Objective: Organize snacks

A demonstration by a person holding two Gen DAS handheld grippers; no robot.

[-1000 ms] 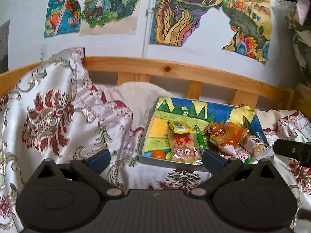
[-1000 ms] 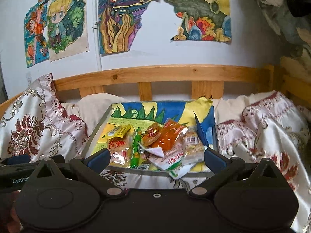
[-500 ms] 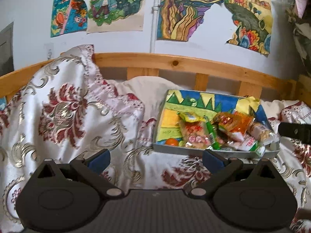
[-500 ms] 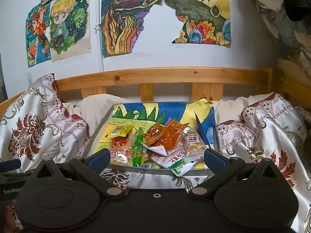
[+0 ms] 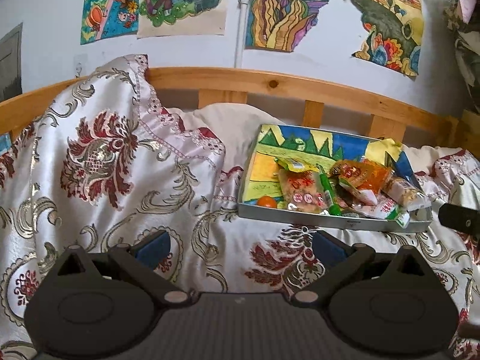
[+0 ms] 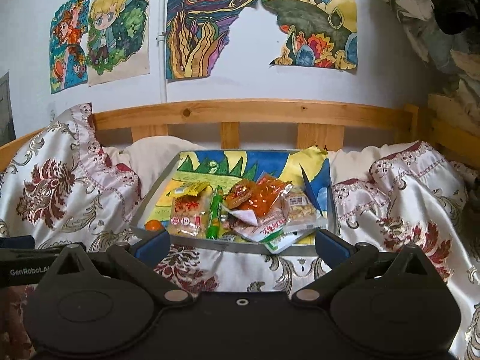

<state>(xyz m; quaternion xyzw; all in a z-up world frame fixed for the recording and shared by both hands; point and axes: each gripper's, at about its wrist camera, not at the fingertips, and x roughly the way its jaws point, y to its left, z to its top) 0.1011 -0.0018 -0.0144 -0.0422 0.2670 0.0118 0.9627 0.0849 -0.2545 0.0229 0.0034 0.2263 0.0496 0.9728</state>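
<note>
Brocade bedspread (image 5: 114,162) (drawings (image 6: 207,24) above)

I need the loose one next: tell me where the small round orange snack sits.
Small round orange snack lies in the grey metal tray's near-left corner, beside the clear red-printed packet, just beyond the right gripper's left fingertip.

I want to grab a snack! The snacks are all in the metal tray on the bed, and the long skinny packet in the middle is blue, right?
Almost. The snacks do sit in the metal tray on the bed, but the long skinny packet is green, not blue. The right wrist view shows it plainly, lying between the pale red-printed packet and the orange packets.
</note>
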